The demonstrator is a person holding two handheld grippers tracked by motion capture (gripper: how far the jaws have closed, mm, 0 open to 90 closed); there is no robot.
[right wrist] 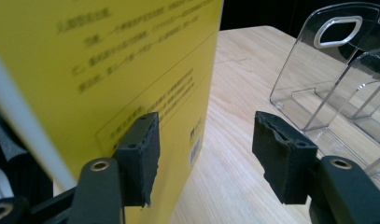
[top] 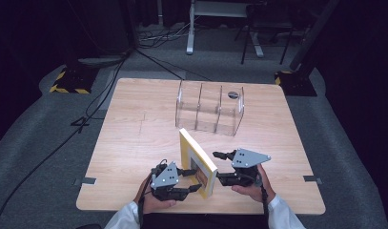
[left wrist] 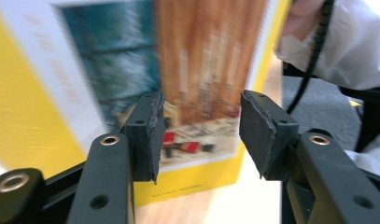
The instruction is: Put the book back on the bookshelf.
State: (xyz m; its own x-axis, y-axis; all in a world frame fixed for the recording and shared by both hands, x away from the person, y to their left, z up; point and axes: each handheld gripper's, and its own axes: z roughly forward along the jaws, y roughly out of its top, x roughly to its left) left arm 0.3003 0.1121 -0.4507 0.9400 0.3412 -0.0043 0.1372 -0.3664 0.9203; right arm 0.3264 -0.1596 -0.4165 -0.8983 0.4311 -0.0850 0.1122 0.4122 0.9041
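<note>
A thin yellow picture book (top: 197, 161) stands on the wooden table (top: 134, 138) – left gripper (top: 189, 180) and right gripper (top: 219, 167) press its sides, jaws open

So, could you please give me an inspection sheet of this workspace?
Surface: wooden table, bare around the things.
Job's things: yellow book upright on its edge near the person; clear rack farther back, compartments empty.
Clutter: nothing seen.
Grippers: left gripper and right gripper flank the book, jaws apart, one on each cover; contact unclear.
Cables: black cable trails from a gripper; more on the floor.
Surroundings: grey carpet, stand bases, dark backdrop.
</note>
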